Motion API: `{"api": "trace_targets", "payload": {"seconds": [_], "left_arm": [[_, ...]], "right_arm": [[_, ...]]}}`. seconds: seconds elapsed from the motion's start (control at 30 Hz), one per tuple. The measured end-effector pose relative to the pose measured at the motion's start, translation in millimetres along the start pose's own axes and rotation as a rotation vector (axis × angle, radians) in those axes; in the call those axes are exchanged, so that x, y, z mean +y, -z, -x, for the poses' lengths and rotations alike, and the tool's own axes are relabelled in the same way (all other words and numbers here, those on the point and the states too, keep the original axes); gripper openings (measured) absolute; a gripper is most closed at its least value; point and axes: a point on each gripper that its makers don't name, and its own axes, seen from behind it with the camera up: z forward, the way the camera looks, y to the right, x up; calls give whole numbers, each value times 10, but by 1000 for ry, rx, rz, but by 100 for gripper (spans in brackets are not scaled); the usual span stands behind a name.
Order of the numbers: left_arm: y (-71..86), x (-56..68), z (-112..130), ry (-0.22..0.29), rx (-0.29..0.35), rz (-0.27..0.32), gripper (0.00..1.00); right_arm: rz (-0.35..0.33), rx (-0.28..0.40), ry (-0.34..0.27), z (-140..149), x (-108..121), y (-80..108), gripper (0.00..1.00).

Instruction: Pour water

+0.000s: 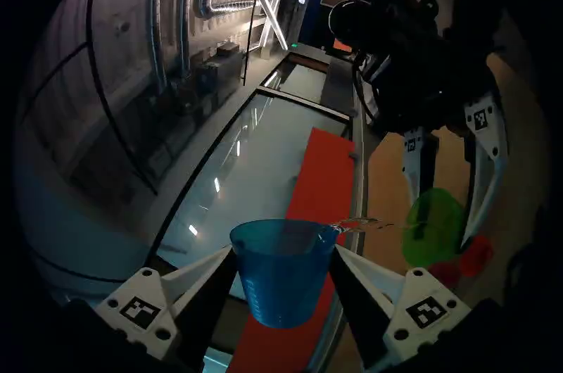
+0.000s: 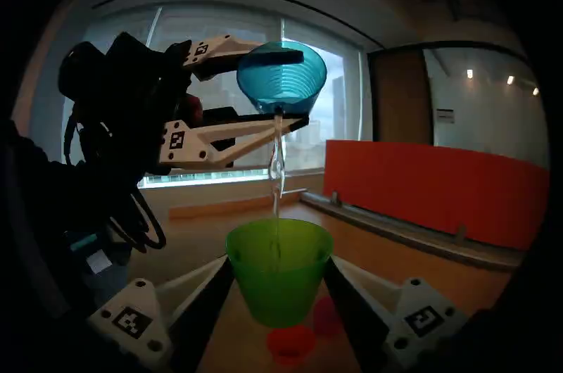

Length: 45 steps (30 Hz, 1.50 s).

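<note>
Water is poured in a thin stream from the tilted blue cup, clamped in the left hand-held gripper, into the green cup, grasped by the right hand-held gripper above the brown tabletop.

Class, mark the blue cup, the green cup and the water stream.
blue cup (image 1: pixel 285 278), left gripper view, front wall.
green cup (image 2: pixel 279 281), right gripper view, front wall.
water stream (image 2: pixel 276 144), right gripper view, middle of the falling stream.

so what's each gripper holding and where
Left gripper: blue cup, fingers on opposite sides below the rim. Right gripper: green cup, same hold.
</note>
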Motion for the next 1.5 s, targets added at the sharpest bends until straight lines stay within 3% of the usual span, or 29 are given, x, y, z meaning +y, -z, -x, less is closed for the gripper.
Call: {"api": "trace_targets", "payload": {"seconds": [0.9, 1.5], "left_arm": [[-13, -143, -105, -124, 9, -25, 85], [-54, -148, -189, -203, 14, -30, 85]], "right_arm": [[5, 7, 10, -28, 12, 41, 88], [10, 13, 11, -47, 24, 64, 88]]}}
